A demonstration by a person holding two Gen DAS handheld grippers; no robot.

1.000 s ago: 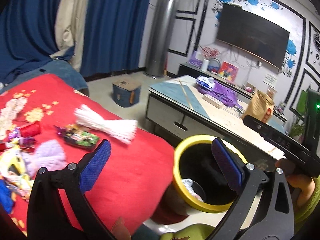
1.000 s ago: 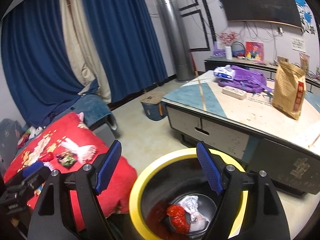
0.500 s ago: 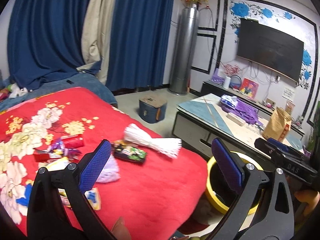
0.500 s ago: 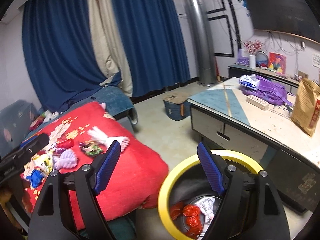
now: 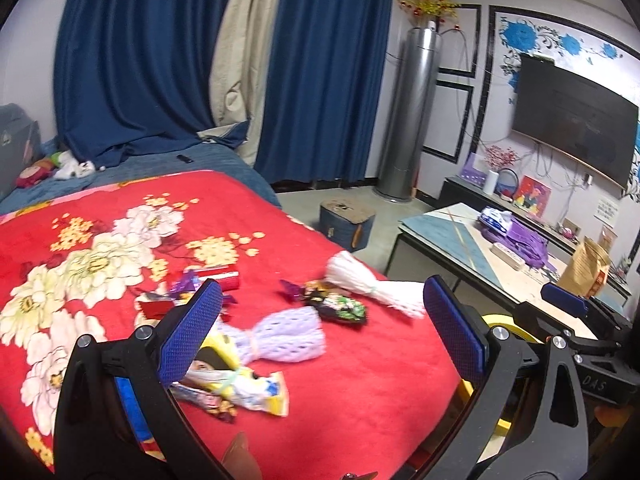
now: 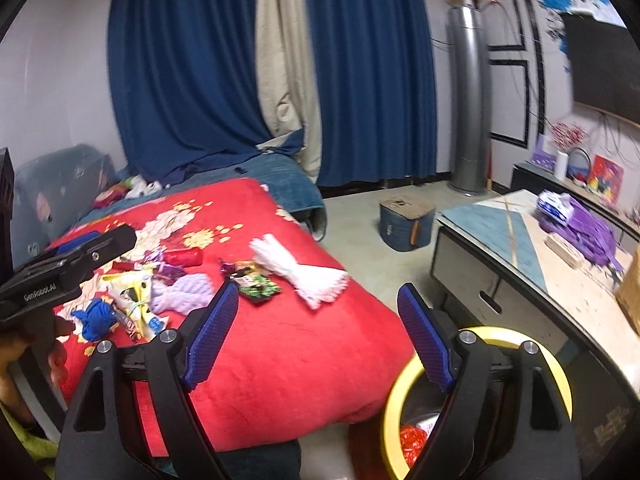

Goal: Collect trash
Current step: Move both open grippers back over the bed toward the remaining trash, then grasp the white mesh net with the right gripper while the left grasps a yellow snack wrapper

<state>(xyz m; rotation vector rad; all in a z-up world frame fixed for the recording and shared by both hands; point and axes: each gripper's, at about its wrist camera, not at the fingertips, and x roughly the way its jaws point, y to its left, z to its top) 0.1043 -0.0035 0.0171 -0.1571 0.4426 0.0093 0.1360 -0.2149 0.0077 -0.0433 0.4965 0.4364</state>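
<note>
Grippers swing from bin (image 6: 400,400) to bed!
Left hand-held gripper (image 5: 320,336) gapes empty; right hand-held gripper (image 6: 320,336), emptied, opening toward wrappers (image 6: 132,300).

Left tool (image 5: 316,330) wide open and empty, right tool (image 6: 318,338) empty, jaws opening

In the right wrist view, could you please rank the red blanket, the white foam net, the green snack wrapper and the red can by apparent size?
1. red blanket
2. white foam net
3. green snack wrapper
4. red can, close to the wrapper, so unsure.
</note>
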